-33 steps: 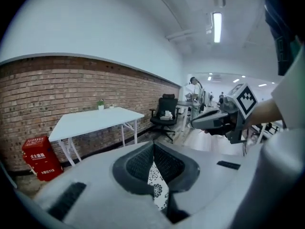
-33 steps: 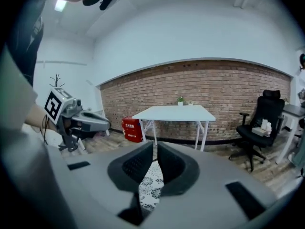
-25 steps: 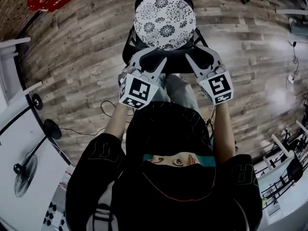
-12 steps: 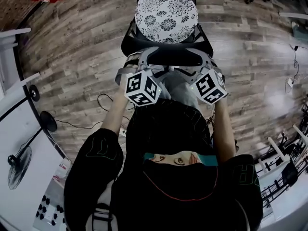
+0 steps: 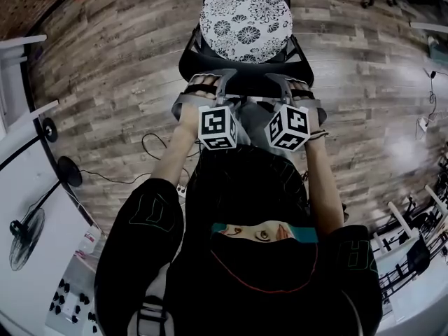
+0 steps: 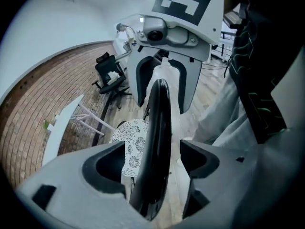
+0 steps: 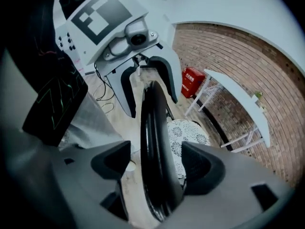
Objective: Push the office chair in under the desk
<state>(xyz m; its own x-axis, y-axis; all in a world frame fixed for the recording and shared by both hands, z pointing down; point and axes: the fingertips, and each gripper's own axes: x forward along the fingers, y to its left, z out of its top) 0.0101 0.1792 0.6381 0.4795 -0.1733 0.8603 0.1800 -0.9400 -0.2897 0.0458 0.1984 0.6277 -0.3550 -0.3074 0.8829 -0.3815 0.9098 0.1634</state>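
Observation:
The office chair has a round flower-patterned seat cushion [image 5: 245, 21] and a black backrest [image 5: 245, 72] whose top edge faces me. My left gripper [image 5: 213, 81] and right gripper [image 5: 288, 84] sit side by side astride that top edge. In the left gripper view the backrest [image 6: 157, 123] runs up between the jaws of the left gripper [image 6: 152, 163], which have just been closing slightly and stand open. In the right gripper view the right gripper [image 7: 157, 166] likewise straddles the backrest [image 7: 153, 128]; its jaws have just been opening, with a gap on both sides.
A white desk [image 7: 238, 97] stands against the brick wall beyond the chair, with a red box [image 7: 193, 80] on the floor beside it. Another black office chair [image 6: 109, 75] is farther off. A floor fan [image 5: 21, 233] and a cable [image 5: 150, 149] lie to the left on the wooden floor.
Both grippers have dropped and drawn back toward the person, rolling so their marker cubes face up. Their jaws have spread and now stand astride the backrest's top edge.

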